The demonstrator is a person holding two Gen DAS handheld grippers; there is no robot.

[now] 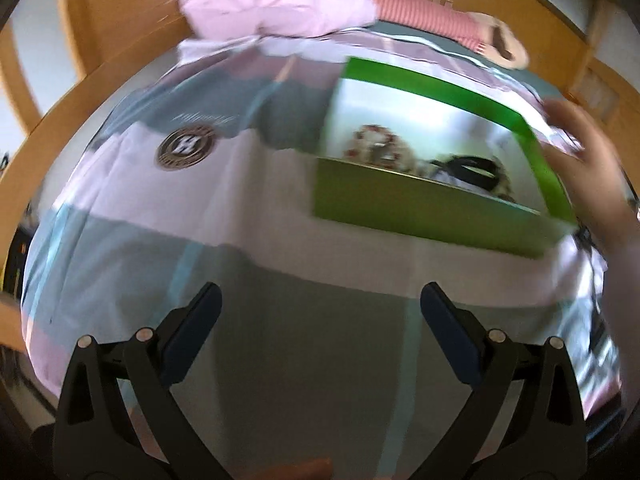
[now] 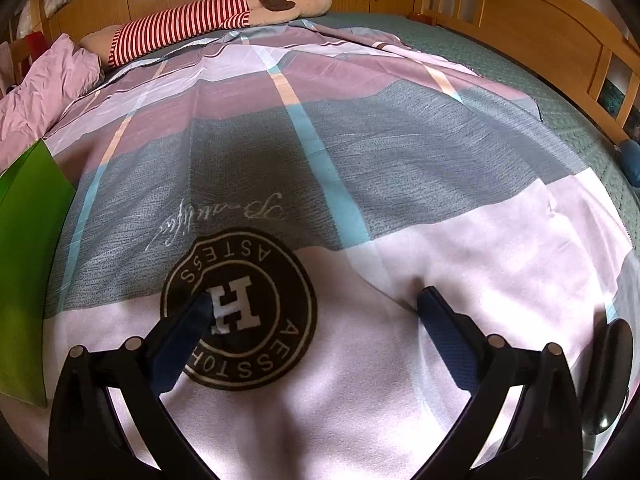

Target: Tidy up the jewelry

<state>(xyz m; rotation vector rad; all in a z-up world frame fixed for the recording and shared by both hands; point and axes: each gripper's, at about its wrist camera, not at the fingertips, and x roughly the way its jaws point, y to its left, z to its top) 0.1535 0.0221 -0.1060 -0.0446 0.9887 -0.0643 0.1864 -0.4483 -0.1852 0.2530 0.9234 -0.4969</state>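
Note:
In the left wrist view, an open green box with a white inside lies on the bedspread, ahead and to the right. Inside it are a red-and-white beaded bracelet and a black piece; blur hides their details. A person's bare hand touches the box's right side. My left gripper is open and empty over the bedspread, short of the box. My right gripper is open and empty, low over a round black "H" badge. The green box shows at the left edge of the right wrist view.
A plaid pink, grey and white bedspread covers the bed. A long plush toy in red stripes and a crumpled pink blanket lie at the far side. A wooden bed frame and cabinets surround it. A black oval object sits at the right.

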